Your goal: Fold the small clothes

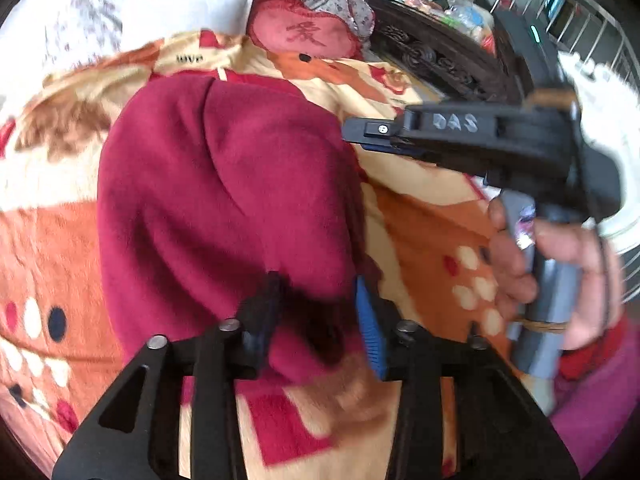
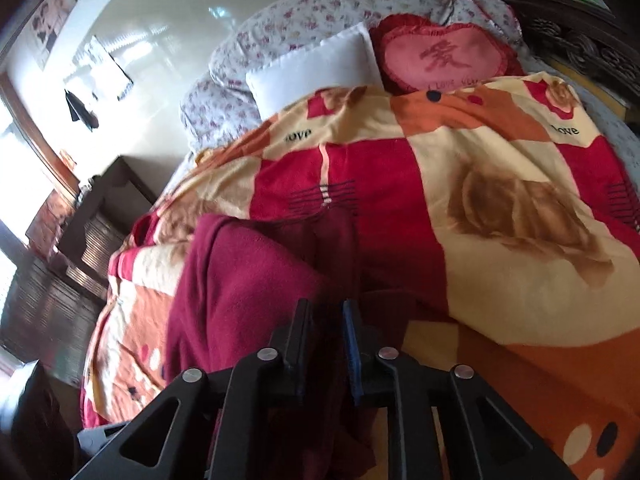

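Dark red fleece garment (image 1: 224, 200) on patterned orange blanket (image 1: 60, 240), left gripper (image 1: 320, 300) part-open around its hem, right gripper (image 2: 326, 320) pinching the cloth.

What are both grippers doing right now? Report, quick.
Left gripper: jaws part open around the maroon garment; a firm grip cannot be told.
Right gripper: jaws shut on the same garment.

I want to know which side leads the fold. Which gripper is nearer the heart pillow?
Right. In the left wrist view the right gripper reaches in farther up the blanket, toward the heart pillow; the left gripper sits at the maroon garment's near edge.
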`<move>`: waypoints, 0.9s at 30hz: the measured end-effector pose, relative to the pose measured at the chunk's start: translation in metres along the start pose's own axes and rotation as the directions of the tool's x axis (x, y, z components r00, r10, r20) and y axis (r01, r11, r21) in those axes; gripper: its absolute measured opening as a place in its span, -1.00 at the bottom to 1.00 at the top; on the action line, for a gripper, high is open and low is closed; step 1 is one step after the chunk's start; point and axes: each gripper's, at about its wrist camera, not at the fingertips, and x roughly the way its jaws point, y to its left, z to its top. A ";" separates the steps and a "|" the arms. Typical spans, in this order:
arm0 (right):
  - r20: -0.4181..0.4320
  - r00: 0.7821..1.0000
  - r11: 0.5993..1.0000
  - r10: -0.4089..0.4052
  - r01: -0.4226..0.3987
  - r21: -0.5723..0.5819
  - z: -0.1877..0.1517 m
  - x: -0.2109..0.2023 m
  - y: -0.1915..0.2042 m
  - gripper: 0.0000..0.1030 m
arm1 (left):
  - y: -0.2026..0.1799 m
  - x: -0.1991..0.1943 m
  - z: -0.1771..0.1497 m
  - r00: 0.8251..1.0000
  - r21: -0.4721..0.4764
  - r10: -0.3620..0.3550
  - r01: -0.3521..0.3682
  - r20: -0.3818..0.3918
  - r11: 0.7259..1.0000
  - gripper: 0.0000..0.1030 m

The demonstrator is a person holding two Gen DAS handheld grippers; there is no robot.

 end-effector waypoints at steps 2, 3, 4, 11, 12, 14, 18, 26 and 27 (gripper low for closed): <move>0.007 0.999 0.999 0.044 -0.045 0.027 -0.008 -0.010 0.001 -0.23 | 0.006 -0.017 -0.006 0.998 -0.025 -0.057 0.057 -0.008 0.998 -0.20; 0.007 0.998 0.997 0.063 -0.063 0.037 -0.012 -0.012 0.003 -0.07 | 0.009 -0.028 -0.008 0.998 -0.013 -0.058 0.058 0.000 0.998 -0.13; 0.010 0.995 0.994 0.095 -0.095 0.055 -0.016 -0.014 0.004 0.12 | 0.009 -0.035 -0.011 0.999 0.003 -0.044 0.044 0.010 0.999 -0.10; -0.078 0.979 0.980 0.187 -0.181 0.080 -0.042 0.013 0.024 0.19 | 0.047 -0.045 -0.026 0.991 -0.017 0.125 -0.124 0.041 0.992 -0.06; -0.090 0.980 0.982 0.177 -0.171 0.078 -0.043 0.019 0.025 0.19 | 0.053 -0.041 -0.027 0.991 -0.036 0.130 -0.129 0.028 0.991 -0.06; -0.117 0.983 0.987 0.145 -0.134 0.090 -0.043 0.038 0.025 0.19 | 0.061 -0.032 -0.032 0.989 -0.057 0.145 -0.144 0.009 0.988 -0.06; -0.087 0.982 0.982 0.168 -0.158 0.102 -0.042 0.050 0.025 -0.28 | 0.065 -0.023 -0.037 0.987 -0.068 0.158 -0.159 -0.022 0.985 -0.06; 0.006 1.000 0.997 -0.005 0.005 -0.073 -0.038 0.007 0.033 -0.65 | 0.052 -0.028 -0.024 0.987 -0.032 0.157 -0.156 0.033 0.987 -0.06; -0.003 1.000 0.998 -0.024 0.024 -0.059 -0.040 0.011 0.025 -0.65 | 0.052 -0.023 -0.025 0.987 -0.030 0.162 -0.162 0.020 0.986 -0.06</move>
